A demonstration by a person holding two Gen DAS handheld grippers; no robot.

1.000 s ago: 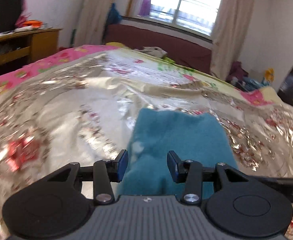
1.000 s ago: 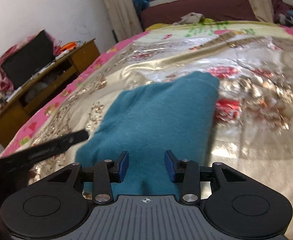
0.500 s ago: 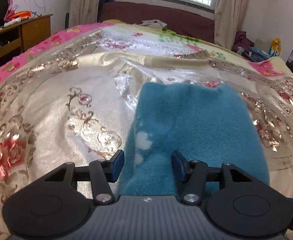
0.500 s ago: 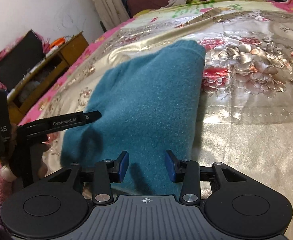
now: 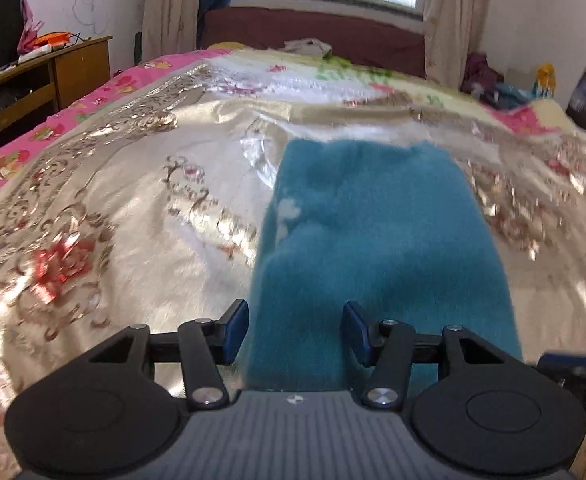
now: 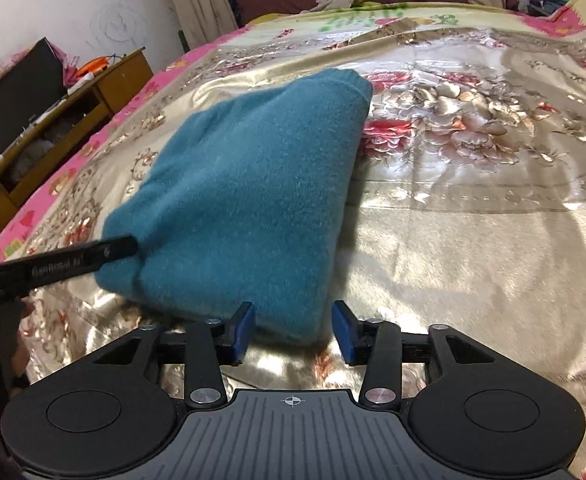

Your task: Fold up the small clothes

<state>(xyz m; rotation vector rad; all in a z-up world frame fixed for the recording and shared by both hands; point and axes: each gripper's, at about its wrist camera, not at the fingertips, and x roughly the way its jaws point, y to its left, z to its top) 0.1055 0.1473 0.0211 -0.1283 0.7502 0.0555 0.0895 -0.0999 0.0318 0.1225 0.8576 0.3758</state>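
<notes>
A folded teal fleece garment (image 5: 377, 248) lies on the gold floral bedspread (image 5: 133, 216); it also shows in the right wrist view (image 6: 249, 196). My left gripper (image 5: 295, 332) is open, its jaws straddling the garment's near left part, holding nothing. My right gripper (image 6: 291, 332) is open and empty just in front of the garment's near right corner. The left gripper's finger (image 6: 81, 260) shows in the right wrist view, touching the garment's left edge.
A wooden cabinet (image 5: 53, 68) with a dark screen stands to the left of the bed. A maroon headboard (image 5: 313, 40) and a curtained window are at the far end. Clothes and clutter (image 5: 505, 88) lie at the far right.
Both grippers have drawn back toward the near edge of the garment. The right gripper now sits off the cloth over the bedspread. Both stayed open.
</notes>
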